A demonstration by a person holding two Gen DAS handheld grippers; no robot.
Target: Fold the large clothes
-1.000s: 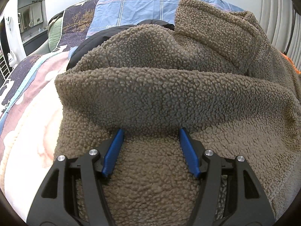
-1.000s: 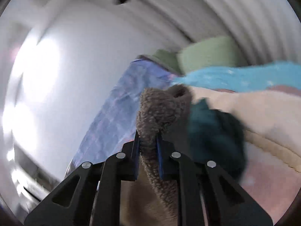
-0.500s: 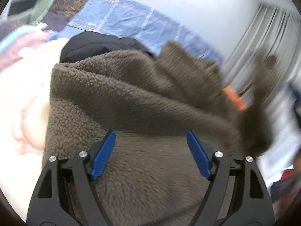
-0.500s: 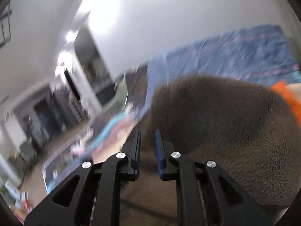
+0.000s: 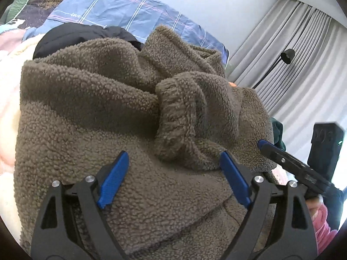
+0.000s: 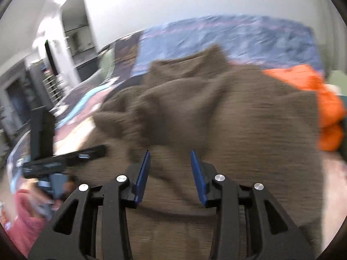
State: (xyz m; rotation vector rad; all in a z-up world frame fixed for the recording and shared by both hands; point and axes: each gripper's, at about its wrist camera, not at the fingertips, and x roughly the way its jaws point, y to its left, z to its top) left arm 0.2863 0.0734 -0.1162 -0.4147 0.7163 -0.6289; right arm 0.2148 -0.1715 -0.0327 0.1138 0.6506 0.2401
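Note:
A big brown fleece jacket (image 5: 91, 117) lies bunched on the bed. One sleeve is folded across its body, the ribbed cuff (image 5: 173, 117) in the middle. My left gripper (image 5: 173, 173) hovers just over the jacket's near part. Its jaws are wide apart and opening, and the blue pads (image 5: 112, 179) press on nothing. In the right wrist view, which is blurred, my right gripper (image 6: 170, 162) is over the same fleece (image 6: 238, 130). Its jaws are opening with no cloth pinched. Each gripper shows in the other's view: the right gripper (image 5: 282, 158) and the left gripper (image 6: 65, 160).
A black garment (image 5: 82, 36) and a blue plaid sheet (image 5: 130, 10) lie beyond the jacket. An orange garment (image 6: 314, 99) sits at its right side, a cream blanket (image 5: 8, 108) at its left. Grey curtains (image 5: 303, 43) and a lamp (image 5: 286, 56) stand right. A pink sleeve (image 5: 321, 223) is near.
My right gripper carried the sleeve over the jacket, swung down and let it go; its jaws now stand apart. My left gripper opened wider and turned towards the right.

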